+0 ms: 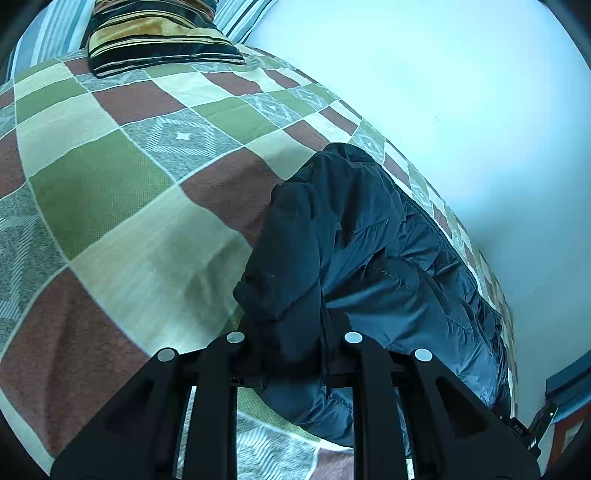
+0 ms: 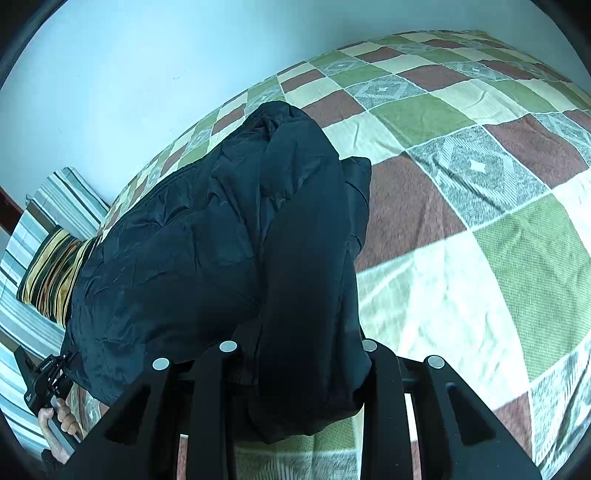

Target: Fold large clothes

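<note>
A dark navy puffer jacket (image 1: 373,258) lies bunched on a checked bedspread (image 1: 129,192), near the bed's wall side. My left gripper (image 1: 293,343) is shut on a fold of the jacket's edge, and the fabric hides its fingertips. In the right wrist view the jacket (image 2: 207,240) fills the middle, one part draped forward between the fingers. My right gripper (image 2: 299,354) is shut on that dark fabric, fingertips hidden. The left gripper (image 2: 44,376) and the hand holding it show at the lower left there.
A striped brown and black pillow (image 1: 159,33) lies at the head of the bed, also in the right wrist view (image 2: 51,273). A pale wall (image 1: 461,92) runs along the bed's far side. Striped bedding (image 2: 26,229) lies beside the pillow.
</note>
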Action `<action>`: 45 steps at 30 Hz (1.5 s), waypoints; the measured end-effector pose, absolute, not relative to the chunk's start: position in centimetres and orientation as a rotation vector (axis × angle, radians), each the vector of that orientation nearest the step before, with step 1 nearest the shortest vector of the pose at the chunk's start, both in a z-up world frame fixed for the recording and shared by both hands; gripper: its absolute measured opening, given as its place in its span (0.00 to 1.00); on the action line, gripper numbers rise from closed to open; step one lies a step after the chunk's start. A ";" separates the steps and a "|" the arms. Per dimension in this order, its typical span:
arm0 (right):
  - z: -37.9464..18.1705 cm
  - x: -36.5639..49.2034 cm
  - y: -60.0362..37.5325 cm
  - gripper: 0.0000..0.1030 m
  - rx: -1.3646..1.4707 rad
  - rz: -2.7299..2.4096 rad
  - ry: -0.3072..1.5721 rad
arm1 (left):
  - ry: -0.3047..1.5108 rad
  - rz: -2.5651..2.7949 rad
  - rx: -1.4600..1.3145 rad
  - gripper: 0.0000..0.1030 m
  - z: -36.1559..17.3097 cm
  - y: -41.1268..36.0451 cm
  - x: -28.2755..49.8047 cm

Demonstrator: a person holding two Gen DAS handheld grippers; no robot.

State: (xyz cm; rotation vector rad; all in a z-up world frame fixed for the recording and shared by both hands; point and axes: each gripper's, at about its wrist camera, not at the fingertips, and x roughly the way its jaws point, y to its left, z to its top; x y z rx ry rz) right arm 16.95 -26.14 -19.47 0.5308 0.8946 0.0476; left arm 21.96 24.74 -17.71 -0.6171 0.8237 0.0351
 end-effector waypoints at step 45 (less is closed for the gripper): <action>-12.6 21.8 -9.3 0.39 0.186 0.213 0.838 | 0.899 -0.030 -0.499 0.70 -15.0 29.7 22.5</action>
